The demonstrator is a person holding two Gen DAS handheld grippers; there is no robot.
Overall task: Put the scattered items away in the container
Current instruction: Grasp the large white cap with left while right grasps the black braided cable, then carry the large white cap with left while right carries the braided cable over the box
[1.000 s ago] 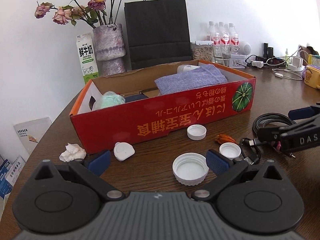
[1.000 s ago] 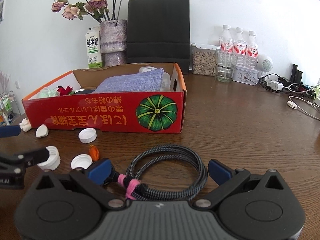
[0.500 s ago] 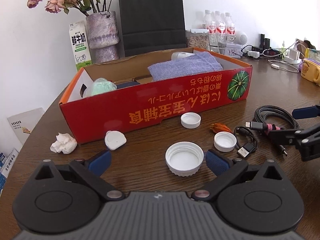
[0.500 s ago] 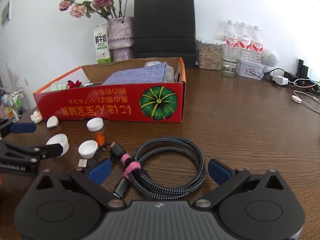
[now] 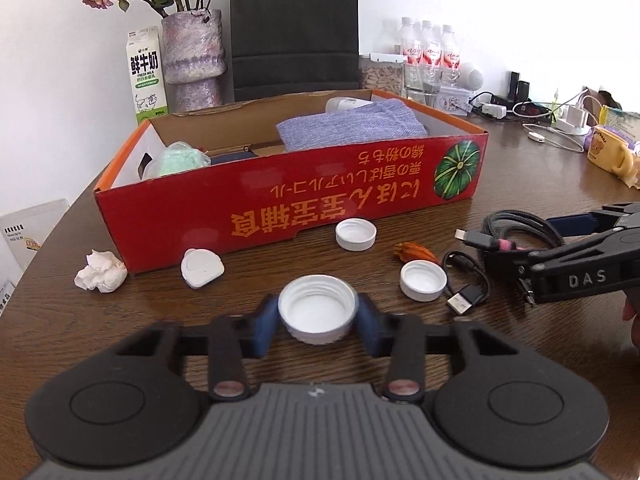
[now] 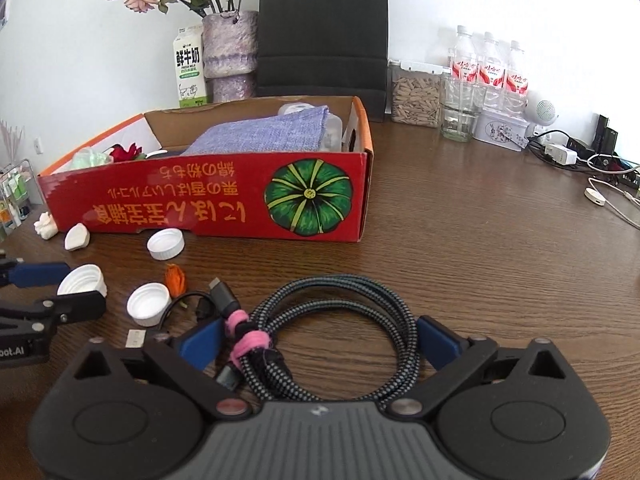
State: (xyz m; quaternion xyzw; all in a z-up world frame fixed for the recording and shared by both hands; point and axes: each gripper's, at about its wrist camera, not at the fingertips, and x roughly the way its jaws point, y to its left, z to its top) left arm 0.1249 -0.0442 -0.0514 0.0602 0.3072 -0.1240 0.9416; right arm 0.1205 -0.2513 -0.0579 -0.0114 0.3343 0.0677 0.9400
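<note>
Our left gripper (image 5: 318, 320) tilts down at lower centre, jaws closing with pads touching the big white cap (image 5: 318, 311); our right gripper (image 6: 318, 340) tilts down, jaws wide, narrowing around the coiled cable (image 6: 340, 332). The red box (image 5: 280, 208) sits mid-frame on the table (image 6: 500, 260)

In front of the red box (image 5: 288, 204) lie three white caps: a large one (image 5: 318, 312) and two small ones (image 5: 356, 234) (image 5: 423, 280). Beside its left corner sit one crumpled tissue (image 5: 101, 271) and one white tag (image 5: 202, 268). Right of the caps are two cables, one braided coil (image 6: 340, 336) and one thin black lead (image 5: 468, 280). Behind the box stand three water bottles (image 6: 488, 64), one milk carton (image 5: 146, 76), one vase (image 5: 196, 56) and one black bag (image 5: 294, 28).
</note>
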